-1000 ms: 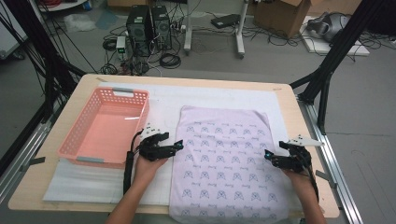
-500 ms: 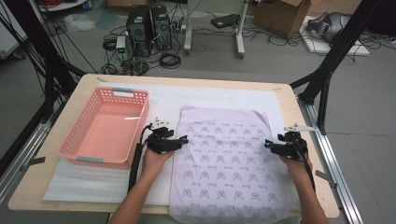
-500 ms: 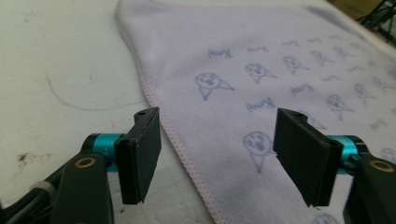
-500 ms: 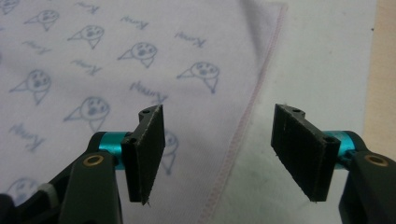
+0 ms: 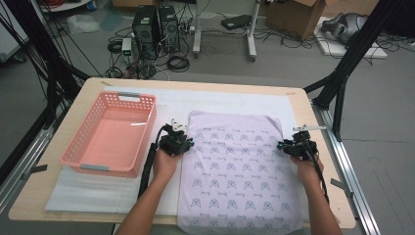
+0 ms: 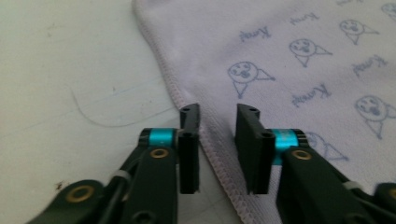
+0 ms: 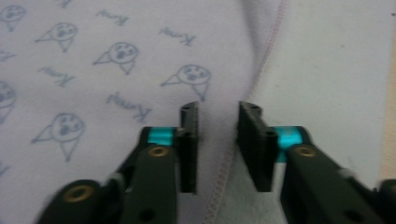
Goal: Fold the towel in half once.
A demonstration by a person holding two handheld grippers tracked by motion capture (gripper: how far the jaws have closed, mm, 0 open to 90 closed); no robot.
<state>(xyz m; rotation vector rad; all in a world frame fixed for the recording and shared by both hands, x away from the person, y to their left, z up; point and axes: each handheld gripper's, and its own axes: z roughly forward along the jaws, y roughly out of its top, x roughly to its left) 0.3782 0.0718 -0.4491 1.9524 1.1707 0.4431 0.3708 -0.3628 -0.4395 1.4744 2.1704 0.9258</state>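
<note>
A pale lilac cloth (image 5: 235, 171) printed with small blue faces lies flat on the white mat (image 5: 220, 100). My left gripper (image 5: 189, 143) is at the cloth's left edge and my right gripper (image 5: 281, 145) at its right edge, both about a third of the way down from the far end. In the left gripper view the stitched hem (image 6: 212, 154) runs through the gap of the left gripper (image 6: 218, 114). In the right gripper view the hem (image 7: 224, 172) lies between the jaws of the right gripper (image 7: 218, 112), slightly puckered. Both pairs of jaws have just been closing; a gap still shows.
A pink plastic basket (image 5: 117, 95) stands on the mat to the left of the cloth, close to my left hand. The wooden table (image 5: 313, 127) ends just right of my right hand. Black frame legs, cables and computer cases stand on the floor beyond the far edge.
Both hands have slid toward the far end along the cloth's side edges. The jaws, wide before, now stand narrow over the hems.
</note>
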